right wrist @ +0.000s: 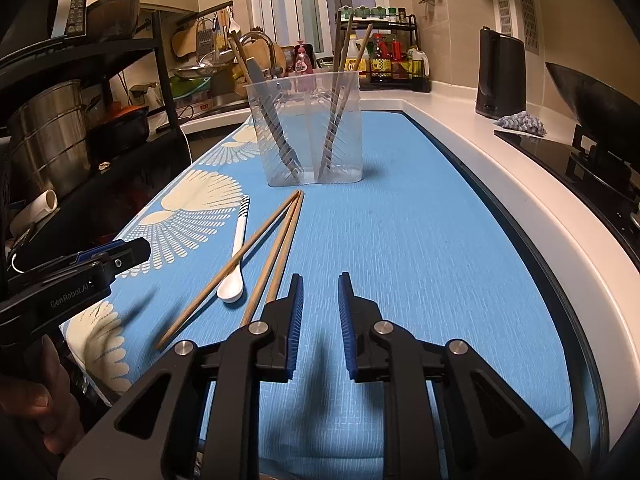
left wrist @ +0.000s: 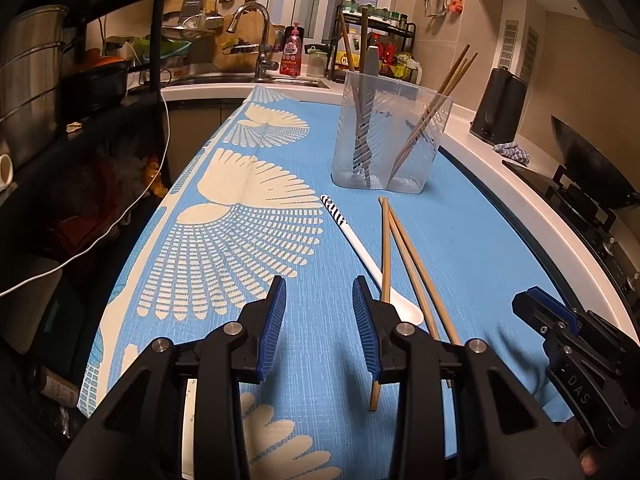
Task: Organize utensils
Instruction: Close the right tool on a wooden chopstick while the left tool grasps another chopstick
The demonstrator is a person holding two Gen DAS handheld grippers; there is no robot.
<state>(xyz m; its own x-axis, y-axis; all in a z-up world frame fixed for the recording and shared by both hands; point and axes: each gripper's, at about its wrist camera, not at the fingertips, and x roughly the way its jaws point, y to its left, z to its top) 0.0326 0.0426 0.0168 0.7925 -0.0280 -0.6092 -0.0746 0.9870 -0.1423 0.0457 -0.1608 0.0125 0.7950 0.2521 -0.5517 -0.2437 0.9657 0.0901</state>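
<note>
The left gripper [left wrist: 319, 300] hangs just above the blue patterned mat [left wrist: 460, 240], its blue-padded jaws spread wide with nothing between them. The white spoon [left wrist: 370, 256] lies just ahead and to the right of it, bowl end nearest the right-hand pad and striped handle pointing away toward the clear utensil holder [left wrist: 390, 140]. Three loose chopsticks [left wrist: 408, 264] lie beside the spoon; one crosses over its handle and runs back under the gripper's right finger. The right gripper [right wrist: 320, 298] is also held low over the mat, jaws parted by a narrower gap and gripping nothing; the chopsticks [right wrist: 276, 256] and spoon [right wrist: 236, 256] lie to its left, the nearest stick reaching its left finger.

The right wrist view shows the holder [right wrist: 308, 132] divided into compartments, with chopsticks standing on both sides and a grey-handled utensil in the left one; from the left wrist view the same contents are blurred by the ribbed plastic. Each view catches the other gripper at its edge, cut off by the frame. The near ends of the chopsticks are hidden beneath the grippers' fingers.
</note>
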